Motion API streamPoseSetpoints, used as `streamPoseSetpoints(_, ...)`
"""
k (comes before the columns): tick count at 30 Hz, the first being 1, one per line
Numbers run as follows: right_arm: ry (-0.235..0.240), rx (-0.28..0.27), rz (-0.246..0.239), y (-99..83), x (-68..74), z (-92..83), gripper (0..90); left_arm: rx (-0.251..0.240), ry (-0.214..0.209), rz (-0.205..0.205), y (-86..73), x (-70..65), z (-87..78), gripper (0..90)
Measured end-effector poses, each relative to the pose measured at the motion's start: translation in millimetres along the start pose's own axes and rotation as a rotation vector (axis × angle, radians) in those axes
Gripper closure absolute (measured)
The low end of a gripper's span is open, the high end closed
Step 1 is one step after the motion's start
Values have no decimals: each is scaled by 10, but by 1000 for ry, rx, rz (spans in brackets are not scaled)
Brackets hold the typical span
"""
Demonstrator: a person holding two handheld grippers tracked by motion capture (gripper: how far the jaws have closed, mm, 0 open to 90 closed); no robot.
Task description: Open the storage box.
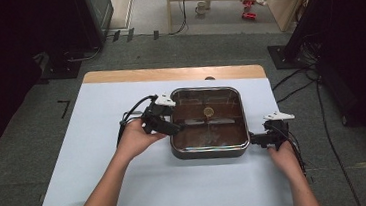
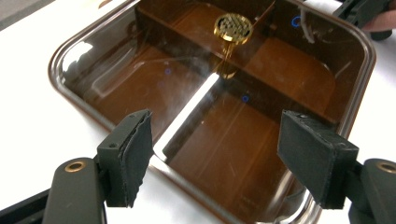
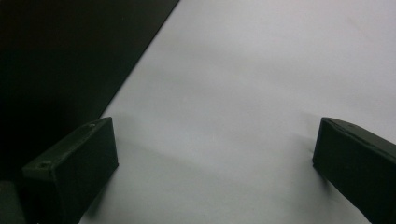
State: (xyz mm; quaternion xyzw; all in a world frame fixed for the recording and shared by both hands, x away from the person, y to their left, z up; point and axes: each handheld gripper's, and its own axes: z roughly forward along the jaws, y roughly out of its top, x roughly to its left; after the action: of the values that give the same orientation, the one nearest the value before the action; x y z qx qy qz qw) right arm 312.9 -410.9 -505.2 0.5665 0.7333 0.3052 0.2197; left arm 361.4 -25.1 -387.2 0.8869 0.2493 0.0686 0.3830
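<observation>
While both tools gape empty, one pan (image 1: 211, 150), one brass knob (image 1: 208, 112), two tools.

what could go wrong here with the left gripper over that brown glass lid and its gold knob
1. The left gripper hangs open over the near rim of the glass lid; dropping it could knock or scratch the glass.
2. The gold knob is small and far ahead of the jaws, so a grab could slip off.
3. The right gripper sits open beside the pan's corner, apparently not steadying it; a push may slide it across the white table.
</observation>
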Motion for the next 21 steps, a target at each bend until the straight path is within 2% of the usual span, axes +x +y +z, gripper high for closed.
streamPoseSetpoints(1, 0, 0, 0, 0, 0, 0, 0, 0, 0, 0, 0, 0, 0, 268)
streamPoseSetpoints(4, 0, -1, -2, 0, -1, 0, 0, 5, 0, 39, 70, -56, 116, 269)
streamPoseSetpoints(12, 0, 1, 1, 0, 1, -1, 0, 3, -8, 59, 157, -93, 321, 277)
streamPoseSetpoints(14, 0, 1, 1, 0, 0, -1, 0, -8, 0, 69, 193, -99, 396, 314)
streamPoseSetpoints(17, 0, 0, 0, -1, 0, 0, 0, -13, -6, 63, 207, -89, 462, 320)
streamPoseSetpoints(21, 0, 0, -1, -1, 1, -1, 0, 8, -28, 47, 237, -67, 616, 331)
